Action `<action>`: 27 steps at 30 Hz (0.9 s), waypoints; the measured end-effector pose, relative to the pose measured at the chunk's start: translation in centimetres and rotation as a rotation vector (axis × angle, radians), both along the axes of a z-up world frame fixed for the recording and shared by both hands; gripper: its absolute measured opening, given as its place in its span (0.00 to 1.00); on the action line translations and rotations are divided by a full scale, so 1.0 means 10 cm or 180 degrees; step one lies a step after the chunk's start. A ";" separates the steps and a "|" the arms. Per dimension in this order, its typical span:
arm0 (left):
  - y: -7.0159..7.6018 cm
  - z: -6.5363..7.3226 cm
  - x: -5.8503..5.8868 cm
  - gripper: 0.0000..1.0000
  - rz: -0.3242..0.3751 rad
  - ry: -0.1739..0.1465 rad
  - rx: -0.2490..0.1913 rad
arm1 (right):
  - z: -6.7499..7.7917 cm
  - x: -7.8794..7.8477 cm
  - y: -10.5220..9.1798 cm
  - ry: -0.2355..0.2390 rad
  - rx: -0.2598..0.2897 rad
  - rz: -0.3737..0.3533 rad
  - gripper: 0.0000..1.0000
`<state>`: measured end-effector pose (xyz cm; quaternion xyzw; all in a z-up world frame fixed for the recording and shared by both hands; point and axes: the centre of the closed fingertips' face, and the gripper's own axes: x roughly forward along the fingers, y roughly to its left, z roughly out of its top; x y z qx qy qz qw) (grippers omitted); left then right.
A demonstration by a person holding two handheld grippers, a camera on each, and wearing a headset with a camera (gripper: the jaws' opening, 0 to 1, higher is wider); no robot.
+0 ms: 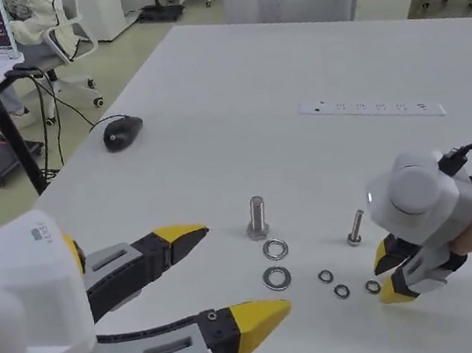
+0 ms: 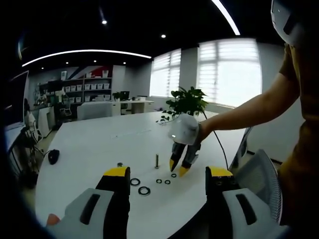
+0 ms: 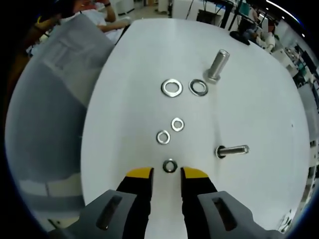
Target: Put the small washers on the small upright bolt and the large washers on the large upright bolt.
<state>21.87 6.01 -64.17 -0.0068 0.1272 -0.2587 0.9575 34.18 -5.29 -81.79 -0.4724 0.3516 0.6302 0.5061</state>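
Five washers lay loose on the table (image 1: 207,101), none yet on a bolt. In the head view, the two large washers (image 1: 275,249) sat just in front of the large bolt (image 1: 257,218). The three small washers (image 1: 325,277) lay in a short row near the small bolt (image 1: 356,228). Each size lay close to its own post, likely so that carries would be short. Both bolts stood upright on their heads. The right gripper (image 1: 386,278) pointed down at the end of the small row, its jaws a narrow gap apart, with the end washer (image 1: 372,287) just beside the tips. The left gripper (image 1: 224,276) hung at the near left, spread wide and holding nothing, well apart from the parts, probably kept clear of the work.

In the left gripper view, its own jaws stood far apart with nothing between them. Beyond them, the right gripper (image 2: 179,170) stooped over the small washers beside the small bolt.

In the right gripper view, the jaws were slightly parted and empty, and the end washer (image 3: 170,166) lay flat just ahead of the gap. Whether a tip touched it I couldn't tell. I judged the approach was lined up for a pinch on that washer's rim, the first step toward the small bolt (image 3: 232,150).
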 end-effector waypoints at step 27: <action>0.00 -0.01 0.03 0.60 0.0022 0.0014 0.0004 | -0.08 0.00 0.01 0.0041 -0.0088 -0.0036 0.20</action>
